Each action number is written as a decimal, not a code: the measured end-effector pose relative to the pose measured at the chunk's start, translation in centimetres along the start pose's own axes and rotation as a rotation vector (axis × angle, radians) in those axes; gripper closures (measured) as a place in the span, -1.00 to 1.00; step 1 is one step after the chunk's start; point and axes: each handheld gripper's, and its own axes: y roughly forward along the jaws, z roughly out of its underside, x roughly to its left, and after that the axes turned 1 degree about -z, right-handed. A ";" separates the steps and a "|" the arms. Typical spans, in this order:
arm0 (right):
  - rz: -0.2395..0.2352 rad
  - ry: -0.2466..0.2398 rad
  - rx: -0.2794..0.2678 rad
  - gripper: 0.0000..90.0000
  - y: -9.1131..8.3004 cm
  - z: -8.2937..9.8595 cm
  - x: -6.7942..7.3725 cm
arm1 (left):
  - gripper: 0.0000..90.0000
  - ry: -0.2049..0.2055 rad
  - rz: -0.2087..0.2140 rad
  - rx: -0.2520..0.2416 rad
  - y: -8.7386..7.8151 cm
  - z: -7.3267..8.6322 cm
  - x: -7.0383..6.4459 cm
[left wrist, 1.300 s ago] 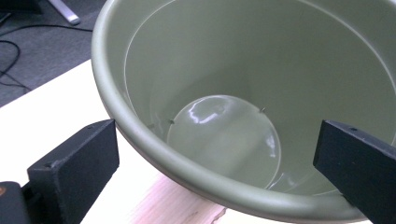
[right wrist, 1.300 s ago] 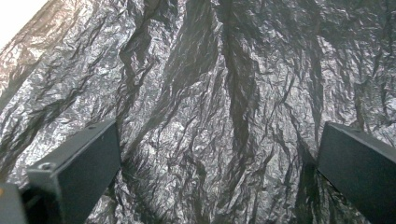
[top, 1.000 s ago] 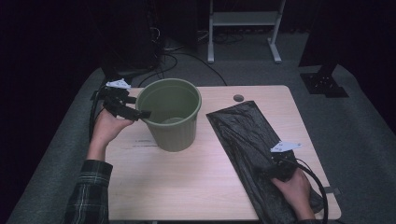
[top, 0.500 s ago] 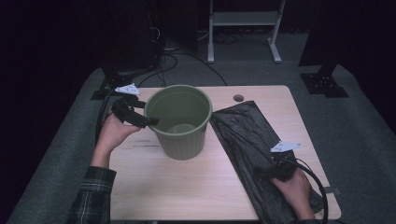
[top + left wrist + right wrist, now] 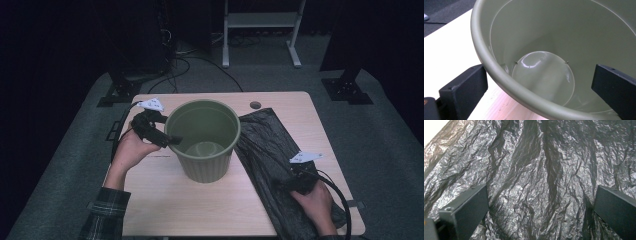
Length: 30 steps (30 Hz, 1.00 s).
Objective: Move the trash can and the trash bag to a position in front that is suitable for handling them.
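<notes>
At left on the surface, the left hand-held gripper has its jaws straddling the near-left rim of the bin: in the left gripper view one jaw sits outside the wall and the other inside, with a wide gap either side of the rim, so it reads as open around the rim, not clamped. Compared with a second ago the bin has slid right and toward the middle of the surface, and its right side now touches or slightly overlaps the left edge of the bag; earlier there was a clear strip of wood between them. The left hand has travelled with it, so the bin was likely pushed or dragged by the hooked rim. Bin stands upright, empty, its shiny bottom visible. Farther right, the bag lies flat and crumpled along the right half of the surface, same place as before. The right hand-held gripper rests low on the bag's near end, unmoved over the last second; the right gripper view has both jaws spread wide over the crinkled plastic, nothing pinched between them, so open. My read: the bin is being brought to the bag for lining, positioning about done, bag not yet lifted or opened; next step probably needs the right side to pinch a bag edge.
</notes>
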 end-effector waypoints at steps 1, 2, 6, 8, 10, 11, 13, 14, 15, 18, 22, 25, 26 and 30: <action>0.000 0.000 0.000 -1.00 0.0 0.0 0.0 | -1.00 0.001 0.005 -0.003 0.1 0.0 -0.3; 0.000 0.000 0.000 -1.00 0.0 0.0 0.0 | -1.00 0.005 0.009 -0.006 0.2 -0.1 -0.5; 0.000 0.000 0.000 -1.00 0.0 0.0 0.0 | -1.00 0.020 0.032 -0.014 0.8 -0.2 -1.6; 0.000 0.000 0.000 -1.00 0.0 0.0 0.0 | -1.00 0.019 0.037 -0.016 0.9 -0.2 -1.8; 0.000 0.000 0.000 -1.00 0.0 0.0 0.0 | -1.00 0.025 0.048 -0.016 1.1 -0.2 -2.2; 0.000 0.000 0.000 -1.00 0.0 0.0 0.0 | -1.00 0.031 0.056 -0.015 1.2 -0.3 -2.4; 0.000 0.000 0.000 -1.00 0.0 0.0 0.0 | -1.00 0.048 0.067 -0.011 1.6 -0.5 -3.0; 0.000 0.000 0.000 -1.00 0.0 0.0 0.0 | -1.00 0.054 0.071 -0.010 1.7 -0.5 -3.3; 0.000 0.000 0.000 -1.00 0.0 0.0 0.0 | -1.00 0.059 0.077 -0.010 1.8 -0.6 -3.5; 0.000 0.000 0.000 -1.00 0.0 0.0 0.0 | -1.00 0.069 0.088 -0.008 2.0 -0.7 -4.0; 0.000 0.000 -0.001 -1.00 0.0 0.0 0.0 | -1.00 0.076 0.117 -0.019 2.2 -0.7 -4.7; 0.000 0.000 0.000 -1.00 0.0 0.0 0.0 | -1.00 0.082 0.134 -0.022 2.4 -0.5 -5.3; 0.000 0.000 0.000 -1.00 0.0 0.0 0.0 | -1.00 0.082 0.134 -0.022 2.4 -0.5 -5.3; 0.000 0.000 0.000 -1.00 0.0 0.0 0.0 | -1.00 0.085 0.150 -0.021 2.7 -0.4 -5.9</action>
